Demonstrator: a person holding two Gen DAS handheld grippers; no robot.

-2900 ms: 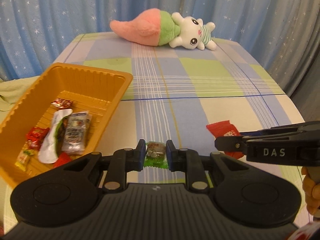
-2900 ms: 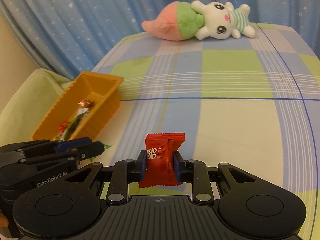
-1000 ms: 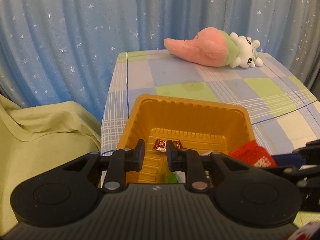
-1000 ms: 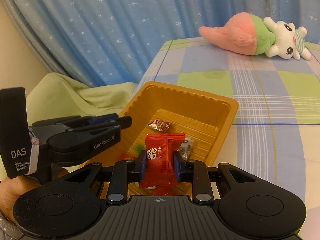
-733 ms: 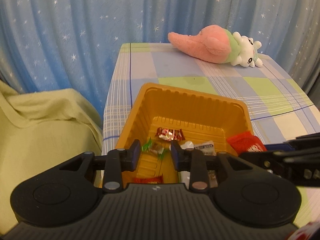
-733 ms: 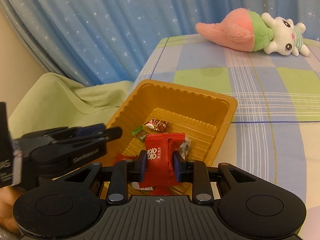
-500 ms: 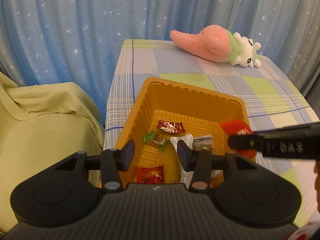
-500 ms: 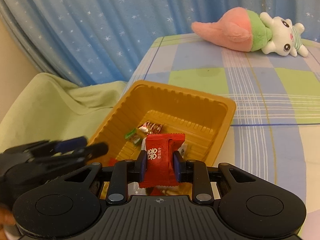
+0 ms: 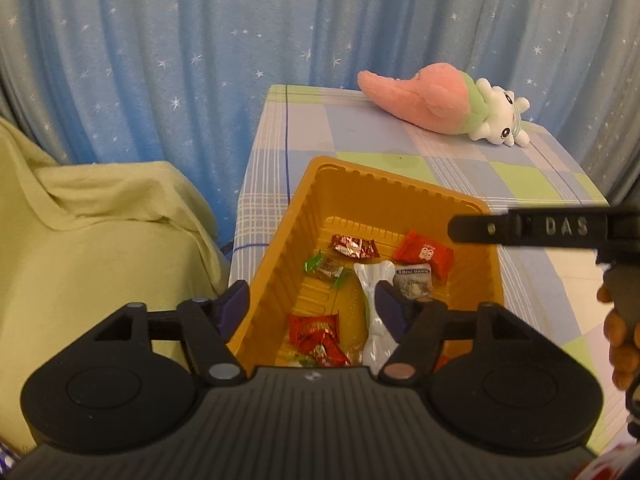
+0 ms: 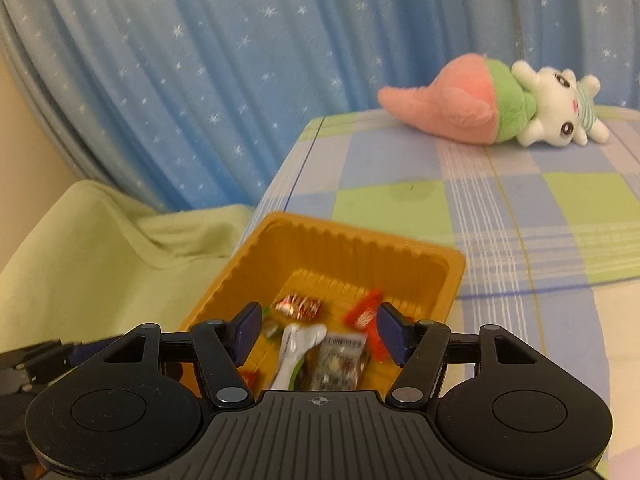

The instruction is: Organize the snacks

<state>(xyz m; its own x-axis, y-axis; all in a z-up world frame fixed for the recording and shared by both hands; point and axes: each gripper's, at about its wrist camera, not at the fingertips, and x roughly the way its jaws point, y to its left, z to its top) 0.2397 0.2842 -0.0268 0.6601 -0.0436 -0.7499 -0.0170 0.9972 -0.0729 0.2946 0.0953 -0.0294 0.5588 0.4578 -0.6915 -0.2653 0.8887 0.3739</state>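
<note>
- Pale green cloth (image 9: 100, 240) fills the nine o'clock side, off the table.
- Left gripper (image 9: 312, 308) hangs over the orange tray (image 9: 280, 264); its jaws have just been opening and stand apart, holding nothing.
- In the tray: green candy (image 9: 324, 266) near the middle, red packet (image 9: 424, 254) toward two o'clock.
- Right gripper (image 10: 318, 334) has jaws just opened, apart, empty.
- Plush toy (image 9: 440, 108) lies at one o'clock.
</note>
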